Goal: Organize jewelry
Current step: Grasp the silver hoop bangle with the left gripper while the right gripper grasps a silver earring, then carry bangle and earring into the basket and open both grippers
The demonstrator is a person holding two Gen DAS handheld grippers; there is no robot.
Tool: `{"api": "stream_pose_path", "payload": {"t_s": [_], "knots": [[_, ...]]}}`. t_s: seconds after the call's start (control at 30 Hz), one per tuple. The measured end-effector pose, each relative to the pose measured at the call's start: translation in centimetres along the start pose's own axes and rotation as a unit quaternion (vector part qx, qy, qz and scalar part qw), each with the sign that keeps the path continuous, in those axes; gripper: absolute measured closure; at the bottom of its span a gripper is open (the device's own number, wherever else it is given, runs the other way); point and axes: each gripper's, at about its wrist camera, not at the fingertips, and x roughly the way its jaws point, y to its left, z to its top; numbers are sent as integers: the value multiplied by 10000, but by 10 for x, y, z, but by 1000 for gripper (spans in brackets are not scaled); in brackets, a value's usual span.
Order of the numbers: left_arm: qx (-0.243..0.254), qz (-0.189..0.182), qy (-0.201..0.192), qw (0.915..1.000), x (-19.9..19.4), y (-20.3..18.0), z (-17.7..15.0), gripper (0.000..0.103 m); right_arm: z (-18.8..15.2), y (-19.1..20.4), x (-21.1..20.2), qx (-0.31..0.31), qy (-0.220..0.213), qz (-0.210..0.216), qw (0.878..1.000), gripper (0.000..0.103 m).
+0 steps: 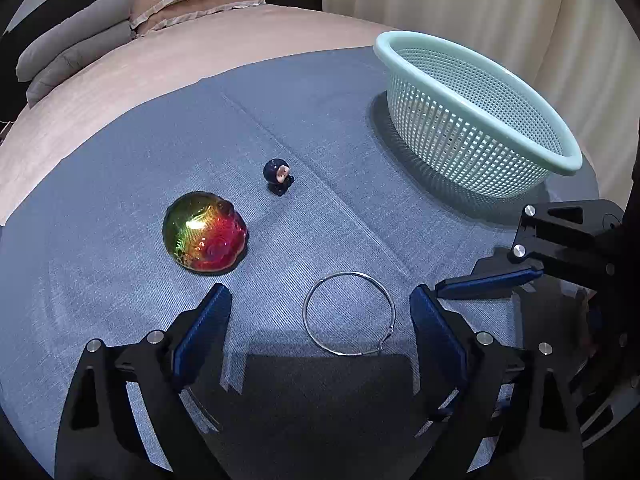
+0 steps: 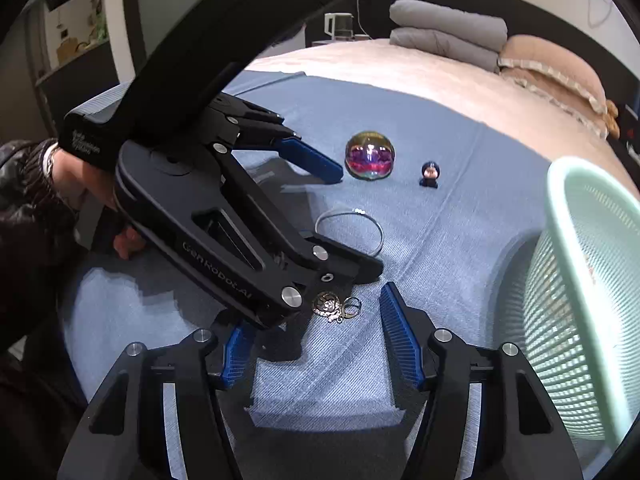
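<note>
Task looks barely started, as far as I can judge. The hoop (image 1: 349,313) lies flat on the blue cloth (image 1: 200,120), the dome (image 1: 205,231) and figurine (image 1: 279,177) sit further out on the same cloth, and a small charm (image 2: 335,306) lies near the right gripper (image 2: 316,350). All are outside the basket (image 1: 476,80). What shows of the basket's inside looks bare, though there's a faint reddish fleck on its near wall in the right view — can't tell what it is. So approx. everything is left to move.

Left gripper (image 1: 320,320): jaws wide apart, holding nothing, with the hoop lying between the fingertips, not touched. Right gripper: jaws also apart, empty, charm just ahead of and between its fingers.

View differences:
- Left wrist cam shows the whole hoop w/ its clasp at the near right, plus the basket's full rim and mesh. It shows the right gripper only as one blue finger at the right edge. The charm isn't visible here.
- Right wrist cam shows the charm and the left gripper's whole body w/ the person's hand (image 2: 100,196) on its handle. The tool covers part of the hoop, and the basket is cut off at the edge.
</note>
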Motion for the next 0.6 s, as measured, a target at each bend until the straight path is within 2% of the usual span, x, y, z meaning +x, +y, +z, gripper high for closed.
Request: {"api": "stream_pose_path", "payload": {"t_s": [0.03,0.1,0.17,0.2,0.27,0.37,0.47,0.6], "knots": [[21,-15,-25,10000,0,-1,0,18,0,-1,0,60,-27,38,10000,51],[33,-77,-59,9999,-2,-1,-2,30,0,-4,-1,189,-30,145,9997,68],[25,-170,-67,9998,-5,0,-3,52,0,-10,-2,349,-27,249,9991,80],[2,-197,-65,9998,-7,0,-5,59,-1,-14,-3,460,-43,324,9984,87],[-108,-246,-63,9996,-11,0,-9,59,-5,-18,-6,590,-77,401,9974,89],[-249,-262,-62,9993,-18,-3,-15,59,-10,-12,-13,478,-108,265,9984,89],[-603,-407,-117,9973,-30,-1,-26,59,-20,-5,-31,434,-161,224,9987,89],[-1124,-603,-199,9916,-56,1,-44,59,-33,-6,-64,469,-425,-69,9980,89]]}}
